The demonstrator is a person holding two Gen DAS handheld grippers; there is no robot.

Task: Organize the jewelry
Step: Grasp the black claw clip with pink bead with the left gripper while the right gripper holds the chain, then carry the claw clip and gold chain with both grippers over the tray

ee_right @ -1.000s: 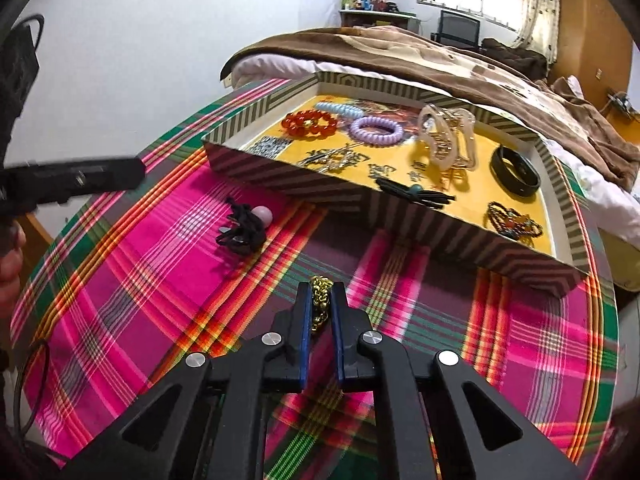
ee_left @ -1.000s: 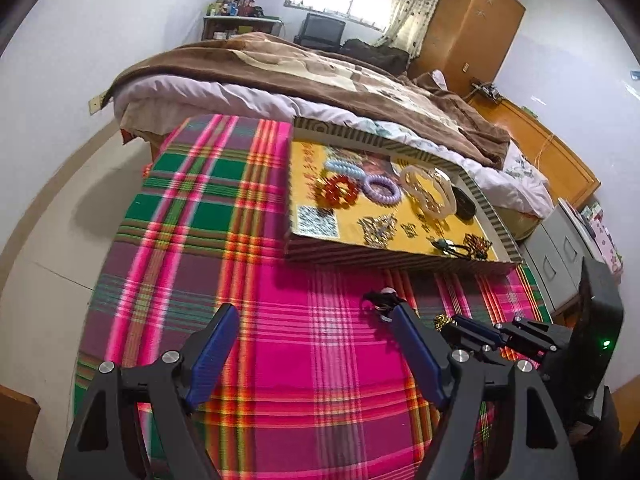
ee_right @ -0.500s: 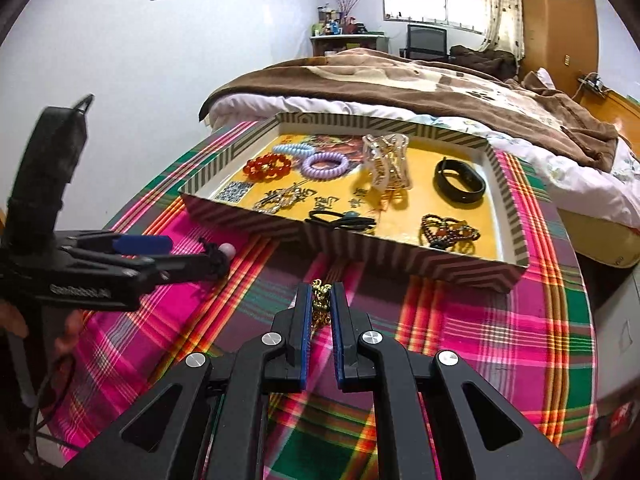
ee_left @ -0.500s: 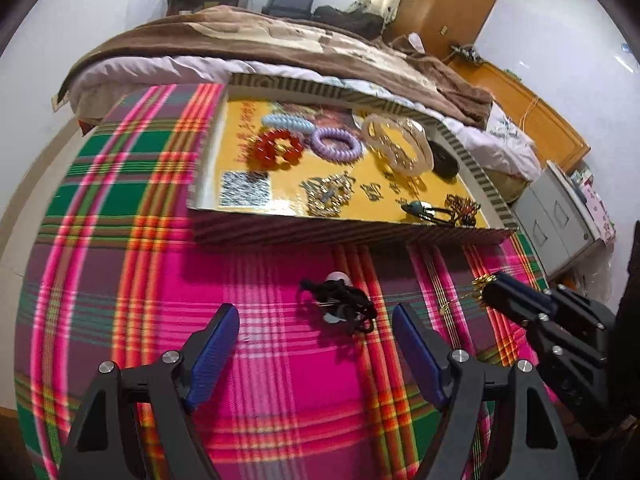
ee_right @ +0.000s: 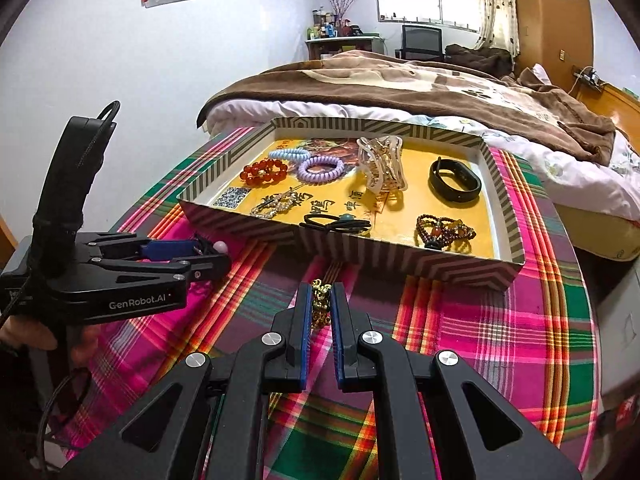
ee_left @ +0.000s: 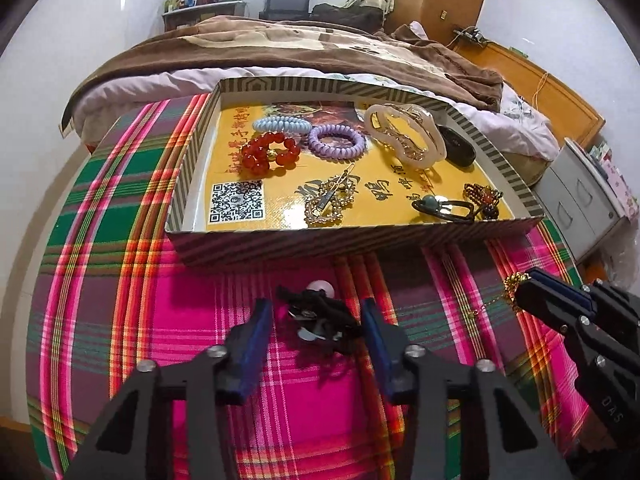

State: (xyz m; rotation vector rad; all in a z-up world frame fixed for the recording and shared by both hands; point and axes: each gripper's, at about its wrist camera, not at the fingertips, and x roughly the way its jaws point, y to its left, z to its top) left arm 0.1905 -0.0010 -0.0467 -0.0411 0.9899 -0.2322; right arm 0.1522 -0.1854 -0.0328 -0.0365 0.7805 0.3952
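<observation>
Two grippers work over a plaid-covered table in front of a striped jewelry box.

The left gripper [ee_left: 316,316] has its jaws apart on either side of a black hair tie with a pale bead [ee_left: 318,314], which lies on the plaid tablecloth [ee_left: 120,280] just in front of the near wall of the box [ee_left: 320,242]; whether the fingers touch it cannot be told. The right gripper [ee_right: 321,304] is clamped on a gold chain [ee_right: 320,300], held near the box's near wall toward the table's right edge. Inside the box, at the far left corner, sit a red bead bracelet [ee_left: 270,152], a pale blue coil tie [ee_left: 282,124] and a purple coil tie [ee_left: 336,142]. A clear hair claw [ee_left: 406,134] stands mid-box beside a black band [ee_right: 454,180] at the far right. Near the front wall lie a rhinestone clip [ee_left: 330,198], a black tie with a teal bead [ee_left: 442,206] and a dark beaded bracelet [ee_right: 444,230].
</observation>
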